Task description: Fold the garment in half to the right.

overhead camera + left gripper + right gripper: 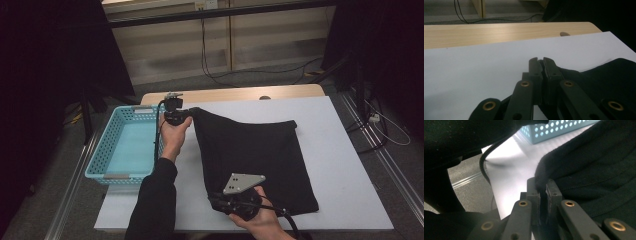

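- On the white surface (345, 165): black cloth (255, 160) spread flat, left edge running far corner to near corner.
- Left hand-held gripper (189, 113) clamped on far corner.
- Right hand-held gripper (216, 199) clamped on near corner.
- Blue basket (107, 150) just left of cloth, nearer left hand.

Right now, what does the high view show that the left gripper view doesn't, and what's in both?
High view alone: the blue basket left of the mat, both hands, and the right gripper shut on the near corner of the black cloth.
Left gripper view alone: a close look at the left gripper, its jaws shut with the cloth's edge pinched between them.
Both: the black cloth, the white mat and the wooden table edge beyond it.
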`<state>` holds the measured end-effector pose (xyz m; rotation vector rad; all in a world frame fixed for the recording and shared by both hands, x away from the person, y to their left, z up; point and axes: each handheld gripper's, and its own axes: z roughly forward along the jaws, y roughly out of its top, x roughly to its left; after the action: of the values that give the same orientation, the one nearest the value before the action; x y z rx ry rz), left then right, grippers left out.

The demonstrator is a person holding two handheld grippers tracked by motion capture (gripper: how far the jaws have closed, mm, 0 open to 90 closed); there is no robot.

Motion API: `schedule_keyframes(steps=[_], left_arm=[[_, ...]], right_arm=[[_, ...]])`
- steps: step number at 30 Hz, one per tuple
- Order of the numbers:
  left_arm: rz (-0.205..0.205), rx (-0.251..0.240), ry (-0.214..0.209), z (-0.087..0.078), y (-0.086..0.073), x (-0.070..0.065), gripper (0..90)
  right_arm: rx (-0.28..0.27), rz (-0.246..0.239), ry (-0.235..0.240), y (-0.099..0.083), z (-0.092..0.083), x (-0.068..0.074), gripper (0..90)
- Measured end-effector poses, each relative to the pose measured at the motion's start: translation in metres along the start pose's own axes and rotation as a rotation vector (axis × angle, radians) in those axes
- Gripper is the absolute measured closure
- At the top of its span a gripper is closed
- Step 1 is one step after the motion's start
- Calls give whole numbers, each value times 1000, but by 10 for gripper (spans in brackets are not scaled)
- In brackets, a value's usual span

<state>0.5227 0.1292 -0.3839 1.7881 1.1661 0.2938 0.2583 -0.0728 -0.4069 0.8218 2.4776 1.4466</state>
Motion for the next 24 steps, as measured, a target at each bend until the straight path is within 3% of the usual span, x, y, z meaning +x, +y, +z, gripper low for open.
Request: schedule_keyframes(steps=[9, 24], left_arm=[[-11, -13, 20, -11, 4, 8, 862], [-19, -34, 45, -29, 13, 17, 862]], right_arm=[[-14, 11, 32, 9, 7, 1, 846], [-43, -12, 60, 26, 17, 8, 847]])
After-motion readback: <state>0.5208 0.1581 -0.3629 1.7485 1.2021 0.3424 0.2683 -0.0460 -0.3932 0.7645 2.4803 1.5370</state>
